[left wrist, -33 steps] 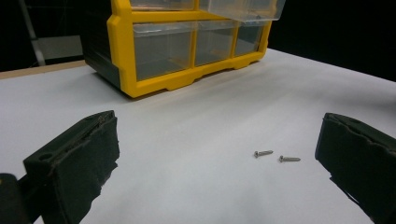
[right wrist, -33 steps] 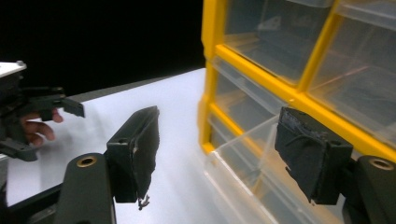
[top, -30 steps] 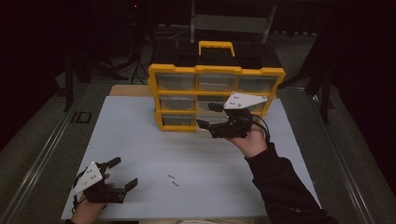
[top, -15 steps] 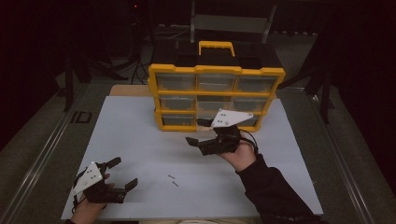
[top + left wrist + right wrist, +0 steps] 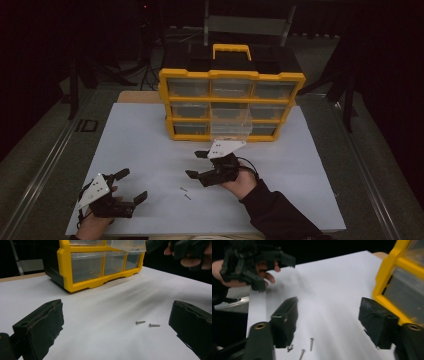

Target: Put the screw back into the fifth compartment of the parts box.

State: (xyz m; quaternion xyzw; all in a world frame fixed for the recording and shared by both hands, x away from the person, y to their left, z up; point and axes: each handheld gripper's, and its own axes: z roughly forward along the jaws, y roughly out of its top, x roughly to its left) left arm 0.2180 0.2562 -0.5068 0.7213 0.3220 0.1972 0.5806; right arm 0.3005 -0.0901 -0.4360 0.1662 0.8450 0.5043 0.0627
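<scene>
Far on the white table (image 5: 150, 130), a yellow drawer cabinet (image 5: 231, 75) with clear drawers, one clear drawer (image 5: 230, 125) in the middle column pulled out toward the near side. Two small screws (image 5: 185, 193) lying flat on the bare sheet near the middle, close together but apart, well clear of the cabinet, nothing covering them. From above, long axes running roughly left-right with a slight slant; in the left gripper view, both screws (image 5: 147, 323) nearly end to end, heads on the left. Right tongs (image 5: 196, 164) low over the table just right of the screws, spread wide, having just narrowed a little, nothing between them; in the right gripper view the screws (image 5: 308, 348) lie on the sheet between the two black jaws, untouched, with a small dark speck beside them too blurred to name. Left tongs (image 5: 131, 184) at the near left corner, well apart from the screws, spread open and pinching nothing. Bare sheet between the left tongs and the screws.
</scene>
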